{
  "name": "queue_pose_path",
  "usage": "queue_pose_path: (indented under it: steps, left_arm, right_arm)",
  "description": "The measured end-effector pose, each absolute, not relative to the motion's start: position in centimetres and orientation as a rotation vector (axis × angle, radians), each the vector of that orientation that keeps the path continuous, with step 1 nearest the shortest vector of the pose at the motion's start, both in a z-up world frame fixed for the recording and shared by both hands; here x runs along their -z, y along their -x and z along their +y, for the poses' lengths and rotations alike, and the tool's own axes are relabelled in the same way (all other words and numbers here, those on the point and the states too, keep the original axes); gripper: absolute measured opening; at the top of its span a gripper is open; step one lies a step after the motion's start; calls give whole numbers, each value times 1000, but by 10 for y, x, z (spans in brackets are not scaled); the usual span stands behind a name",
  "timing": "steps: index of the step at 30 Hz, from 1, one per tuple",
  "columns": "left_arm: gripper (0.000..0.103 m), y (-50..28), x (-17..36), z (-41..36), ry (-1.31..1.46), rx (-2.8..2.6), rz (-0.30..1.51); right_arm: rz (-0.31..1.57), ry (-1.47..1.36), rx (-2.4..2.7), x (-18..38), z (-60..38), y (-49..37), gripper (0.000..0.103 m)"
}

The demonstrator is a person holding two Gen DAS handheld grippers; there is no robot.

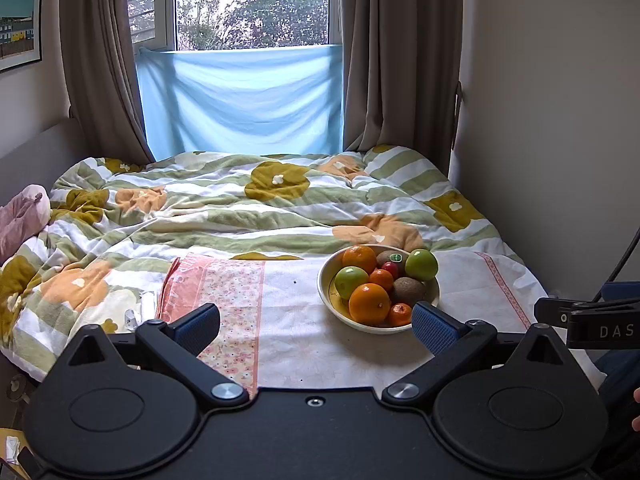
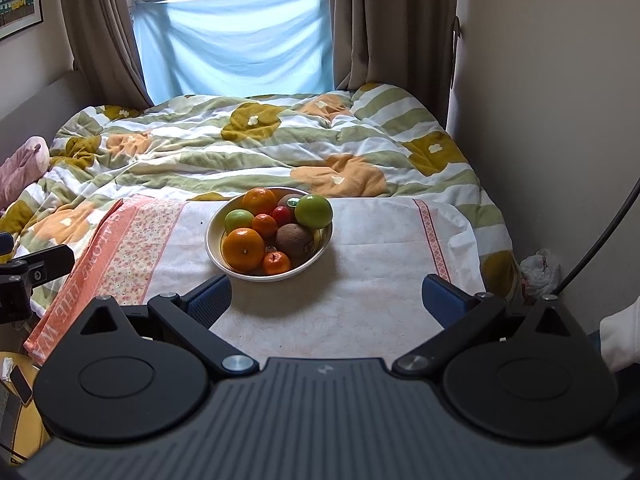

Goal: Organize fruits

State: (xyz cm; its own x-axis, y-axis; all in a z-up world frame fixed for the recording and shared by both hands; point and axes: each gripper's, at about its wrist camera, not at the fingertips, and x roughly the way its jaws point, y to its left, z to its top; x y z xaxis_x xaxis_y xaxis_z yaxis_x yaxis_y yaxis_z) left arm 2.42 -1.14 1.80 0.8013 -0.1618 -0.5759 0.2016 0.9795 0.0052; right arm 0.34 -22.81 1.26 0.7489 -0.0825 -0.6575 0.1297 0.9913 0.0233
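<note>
Both ribbed-pad grippers, left gripper and right gripper, spread apart, glossy round bowl of fruit

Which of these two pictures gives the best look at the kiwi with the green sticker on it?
The left wrist view. There the stickered kiwi at the back of the bowl shows its sticker face-on, between an orange and a green apple. The right wrist view shows the same kiwi smaller, with its sticker at an angle.
</note>
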Motion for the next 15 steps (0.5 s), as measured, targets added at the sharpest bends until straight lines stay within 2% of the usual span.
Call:
queue_pose_path:
  steps: [15]
  left_arm:
    - [103, -24, -19, -10, -81, 181, 617]
  right_arm:
    - [716, -68, 122, -11, -229, -4, 103]
